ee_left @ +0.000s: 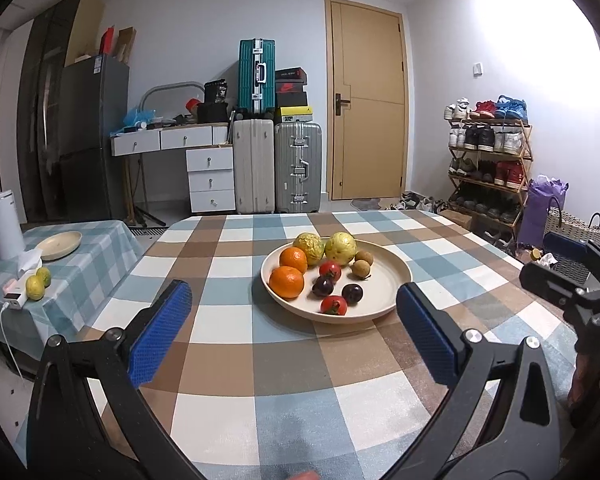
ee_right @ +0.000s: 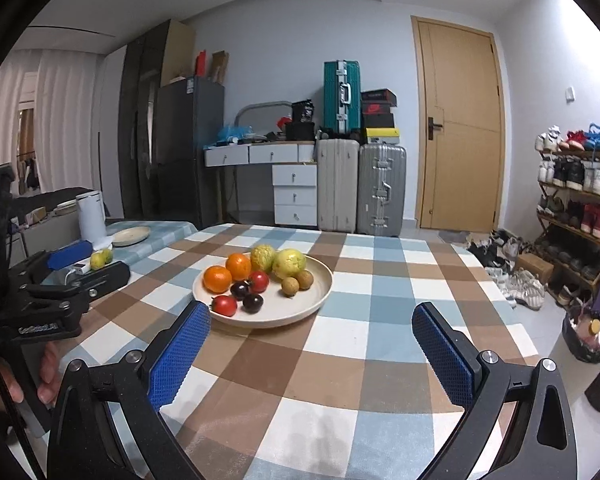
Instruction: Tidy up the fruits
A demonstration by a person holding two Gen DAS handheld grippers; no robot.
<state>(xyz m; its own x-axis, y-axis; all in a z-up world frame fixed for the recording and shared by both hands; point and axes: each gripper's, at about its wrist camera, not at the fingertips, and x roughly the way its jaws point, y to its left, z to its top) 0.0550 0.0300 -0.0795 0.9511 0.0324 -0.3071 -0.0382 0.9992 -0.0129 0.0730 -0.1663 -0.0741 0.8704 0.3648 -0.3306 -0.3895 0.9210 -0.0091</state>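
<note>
My checkered desk (ee_left: pixel 228 360) carries a cream plate (ee_left: pixel 388 280) of fruits near its far edge: guavas, oranges (ee_left: pixel 287 281), tomatoes. My left hand-held gripper (ee_left: pixel 294 322) and right hand-held gripper (ee_right: pixel 312 344) gape empty.

A tabletop (ee_left: pixel 228 360) cloth checked in brown, pale blue and white carries a cream round plate (ee_left: pixel 392 276). On it lie two bright orange oranges (ee_left: pixel 287 281), two yellow-green guavas (ee_left: pixel 340 248), two red tomatoes (ee_left: pixel 333 305), two dark purple plums (ee_left: pixel 352 293) and two tan longans (ee_left: pixel 364 257).
</note>
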